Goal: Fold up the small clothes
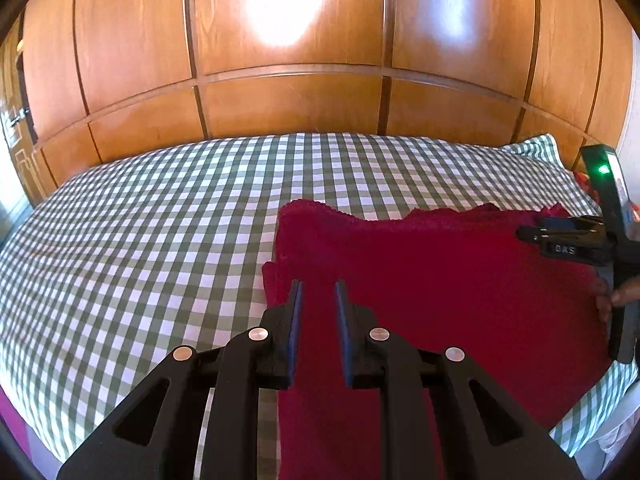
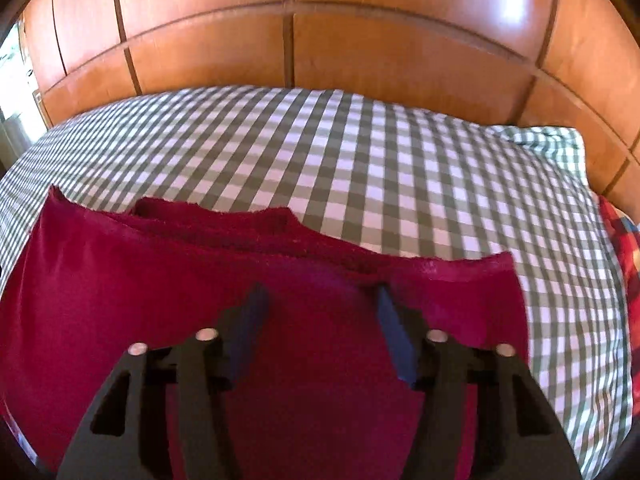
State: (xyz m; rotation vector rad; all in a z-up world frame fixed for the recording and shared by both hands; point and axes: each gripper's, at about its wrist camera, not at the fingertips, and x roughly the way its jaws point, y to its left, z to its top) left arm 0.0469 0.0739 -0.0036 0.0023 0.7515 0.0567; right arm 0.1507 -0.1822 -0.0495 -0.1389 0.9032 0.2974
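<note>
red cloth (image 2: 280, 360) lies doubled on the bed (image 1: 160, 208), far edges uneven. left tool (image 1: 318, 292) narrowly parted, right tool (image 2: 320, 300) spread, both empty. pinch the near corners evenly before folding.

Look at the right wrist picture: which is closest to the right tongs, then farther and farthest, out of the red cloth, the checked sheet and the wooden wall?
1. Red cloth: right under the right tongs, nearest.
2. Checked sheet: spreads out beyond the cloth's far edge.
3. Wooden wall: behind the bed, farthest.
</note>
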